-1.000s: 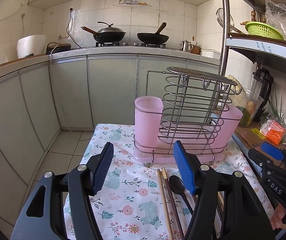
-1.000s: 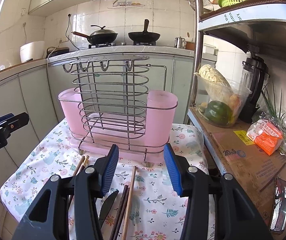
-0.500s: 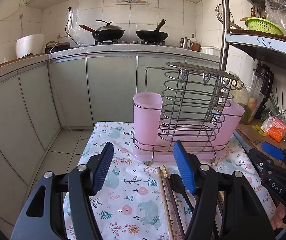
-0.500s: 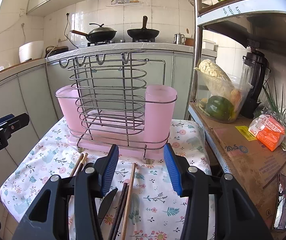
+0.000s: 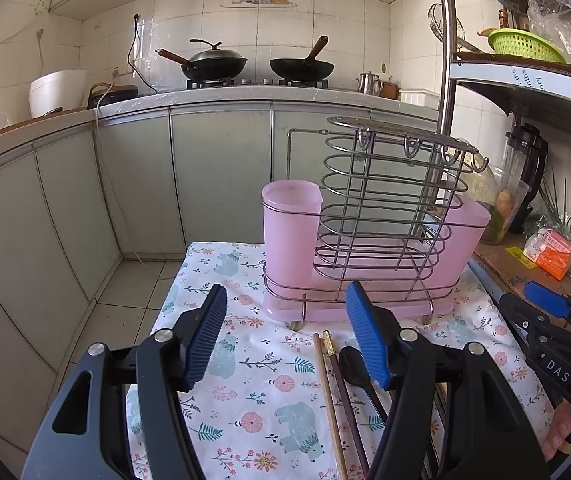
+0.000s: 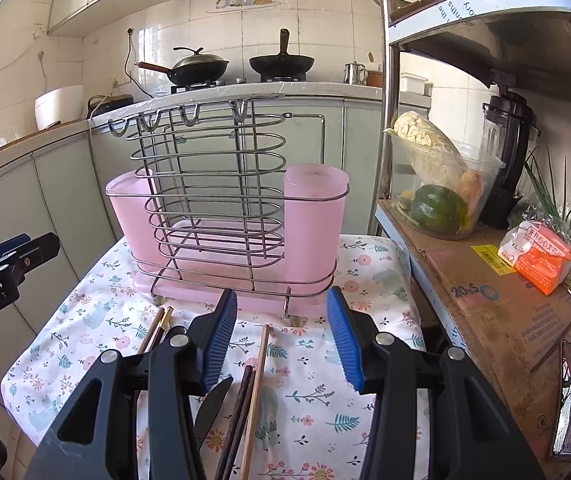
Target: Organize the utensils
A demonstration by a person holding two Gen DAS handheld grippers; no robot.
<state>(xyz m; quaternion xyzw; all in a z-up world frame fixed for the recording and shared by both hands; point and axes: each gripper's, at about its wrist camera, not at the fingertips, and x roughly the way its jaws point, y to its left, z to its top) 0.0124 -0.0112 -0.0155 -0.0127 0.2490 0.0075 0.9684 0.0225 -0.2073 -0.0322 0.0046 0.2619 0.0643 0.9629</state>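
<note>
floral tablecloth (image 5: 245,380) bears utensil rack (image 5: 369,240), chopsticks (image 6: 251,392) in tiled kitchen.

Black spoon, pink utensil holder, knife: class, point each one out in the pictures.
black spoon (image 5: 352,364): left wrist view, on its bowl.
pink utensil holder (image 6: 314,224): right wrist view, on the front of its right cup.
knife (image 6: 211,406): right wrist view, on its serrated blade.
</note>
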